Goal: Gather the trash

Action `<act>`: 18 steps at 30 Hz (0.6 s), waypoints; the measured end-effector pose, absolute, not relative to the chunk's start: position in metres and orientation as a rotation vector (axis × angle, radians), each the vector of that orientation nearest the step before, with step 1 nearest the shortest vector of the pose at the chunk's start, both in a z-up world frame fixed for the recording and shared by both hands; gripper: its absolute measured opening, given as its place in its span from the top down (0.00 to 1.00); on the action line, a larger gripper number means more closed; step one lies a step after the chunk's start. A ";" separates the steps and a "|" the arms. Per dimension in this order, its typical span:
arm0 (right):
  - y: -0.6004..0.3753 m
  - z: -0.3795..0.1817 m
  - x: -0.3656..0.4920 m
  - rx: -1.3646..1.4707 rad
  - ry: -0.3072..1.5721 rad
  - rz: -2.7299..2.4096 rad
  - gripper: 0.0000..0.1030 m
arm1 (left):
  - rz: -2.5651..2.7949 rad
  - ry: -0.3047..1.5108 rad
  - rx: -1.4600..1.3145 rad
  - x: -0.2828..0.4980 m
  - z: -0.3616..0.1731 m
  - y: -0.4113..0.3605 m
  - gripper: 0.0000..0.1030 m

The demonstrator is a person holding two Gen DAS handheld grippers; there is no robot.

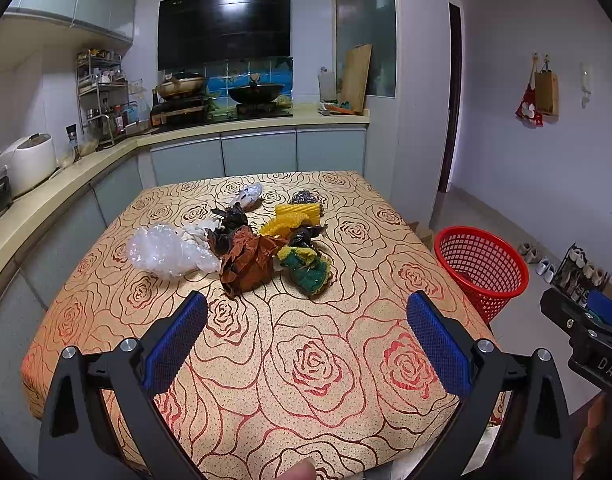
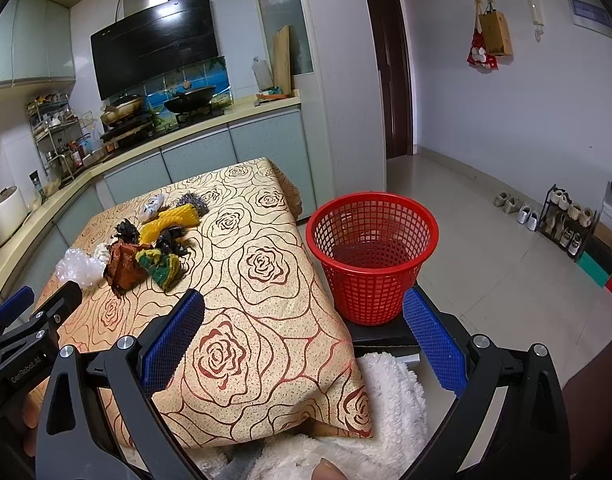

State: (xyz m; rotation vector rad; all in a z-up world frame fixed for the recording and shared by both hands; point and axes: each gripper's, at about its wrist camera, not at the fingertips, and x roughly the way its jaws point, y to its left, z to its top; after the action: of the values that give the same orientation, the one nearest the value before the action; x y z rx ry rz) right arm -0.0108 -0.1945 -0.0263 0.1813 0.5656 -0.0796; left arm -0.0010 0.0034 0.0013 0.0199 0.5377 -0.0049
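Left wrist view: the left gripper [image 1: 306, 344] is held wide apart and empty above the near edge of the rose-patterned cloth-covered table [image 1: 314, 364]. Ahead of its fingers, mid-table, the trash is found heaped: a crumpled brown paper [image 1: 247, 264], a clear plastic bag [image 1: 165, 252], a green-and-yellow sponge [image 1: 308, 268] and a yellow foam net [image 1: 293, 216]. The right gripper [image 2: 303, 340] is likewise spread wide and empty, directed toward the red mesh plastic basket [image 2: 372, 256], set just beyond the table edge, apparently so that rubbish can be dropped in readily.
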 end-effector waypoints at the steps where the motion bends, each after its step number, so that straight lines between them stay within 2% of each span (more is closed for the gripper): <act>1: -0.194 -0.026 -0.011 0.181 0.566 -0.080 0.06 | -0.005 0.538 0.020 -0.001 0.001 0.003 0.07; 18: -0.192 -0.029 -0.013 0.181 0.570 -0.072 0.06 | 0.003 0.540 0.014 -0.001 -0.002 0.008 0.07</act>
State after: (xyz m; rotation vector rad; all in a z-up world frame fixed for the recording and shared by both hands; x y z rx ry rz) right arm -0.0131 -0.1917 -0.0289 0.1805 0.5697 -0.0725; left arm -0.0007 0.0081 -0.0015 0.0137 0.5400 0.0031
